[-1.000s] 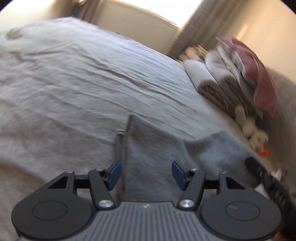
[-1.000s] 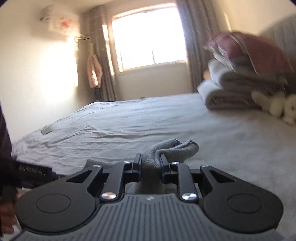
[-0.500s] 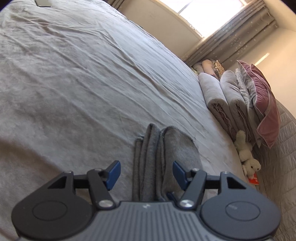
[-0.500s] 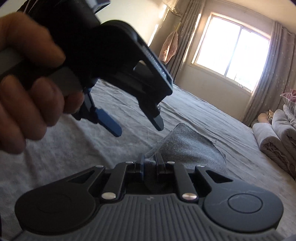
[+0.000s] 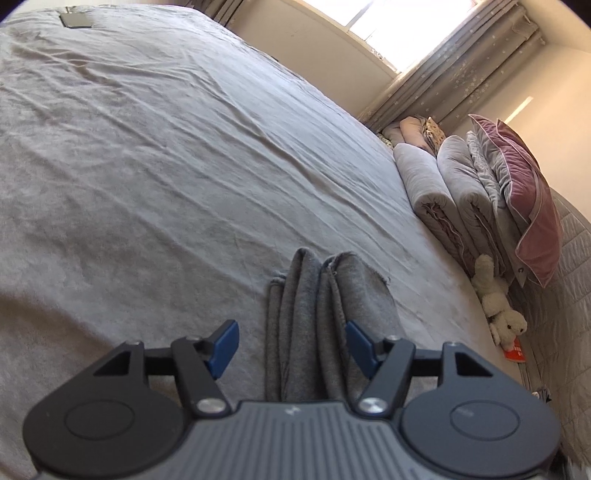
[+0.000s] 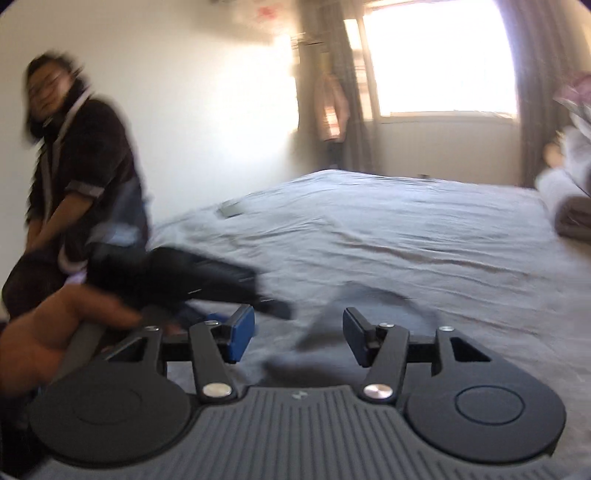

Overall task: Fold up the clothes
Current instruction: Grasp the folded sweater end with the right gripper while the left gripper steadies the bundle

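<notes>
The grey garment (image 5: 314, 325) lies on the bed (image 5: 166, 166) in front of me, gathered into long upright folds that run away from my left tongs (image 5: 291, 345) toward the middle of the mattress, with a flatter flap spreading off to the right of the folds. My left tongs are spread wide over its near end; the cloth passes between the blue pads (image 5: 223, 345) without either pad touching it, so nothing is pinched there. From my right tongs (image 6: 299, 338) the same garment (image 6: 369, 317) is a blurred grey heap on the sheet just ahead. The jaws of that pair have just been opening, and they stand apart now with the cloth lying beyond and below them, free of both pads. My left hand (image 6: 55, 332) shows at the left of that view, wrapped around the handle of the other tool, and behind it my own blurred body in a dark top (image 6: 88, 184). Farther out, the bed sheet is wrinkled and grey; a flat dark object (image 5: 75, 20) rests near its far corner. Along the headboard side are rolled grey blankets (image 5: 443, 192), a mauve pillow (image 5: 524, 199) leaning on them, and a white plush toy (image 5: 498, 299) at their foot. A bright window (image 6: 439, 55) with curtains (image 5: 461, 70) lies beyond.
</notes>
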Tool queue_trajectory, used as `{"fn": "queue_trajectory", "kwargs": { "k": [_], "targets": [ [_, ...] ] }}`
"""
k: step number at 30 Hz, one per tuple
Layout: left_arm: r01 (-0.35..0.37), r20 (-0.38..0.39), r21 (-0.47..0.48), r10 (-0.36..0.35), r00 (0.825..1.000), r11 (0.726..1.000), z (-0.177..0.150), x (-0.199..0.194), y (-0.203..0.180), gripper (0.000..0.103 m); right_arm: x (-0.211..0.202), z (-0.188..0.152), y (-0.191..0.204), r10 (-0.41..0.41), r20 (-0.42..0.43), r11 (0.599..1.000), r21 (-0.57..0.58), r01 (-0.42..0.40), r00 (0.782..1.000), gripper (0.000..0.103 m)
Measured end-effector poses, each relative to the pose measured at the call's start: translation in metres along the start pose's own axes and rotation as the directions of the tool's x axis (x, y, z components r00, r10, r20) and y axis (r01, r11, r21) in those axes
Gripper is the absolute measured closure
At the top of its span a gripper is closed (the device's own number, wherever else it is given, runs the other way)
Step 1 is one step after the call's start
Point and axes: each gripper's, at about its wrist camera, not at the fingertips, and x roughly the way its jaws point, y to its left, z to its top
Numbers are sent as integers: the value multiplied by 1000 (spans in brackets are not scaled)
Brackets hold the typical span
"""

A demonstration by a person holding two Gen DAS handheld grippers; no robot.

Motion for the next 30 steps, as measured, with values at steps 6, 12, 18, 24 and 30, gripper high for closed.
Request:
{"fn": "queue_trajectory", "kwargs": {
  "k": [6,12,18,24,30],
  "targets": [
    [41,-26,50,-40,999,998,-10,1,-13,37,24,-18,-38,-53,-138,981,177,77,989,50],
    [90,-48,92,-86,995,992,-21,0,-25,43,31,-33,-17,-29,-170,980,188,61,985,50],
    [23,-58,165,-14,998,986,-29,10,-32,61,45,-47,10,-71,-185,994,73,86,980,50],
    [-4,32,248,-4,999,969,-30,1,-42,68,50,-54,12,-109,-204,992,38,119,973,50],
    [35,7,322,-40,999,946,-37,8,-54,68,46,-56,13,-113,-183,992,36,121,977,50]
  ]
}}
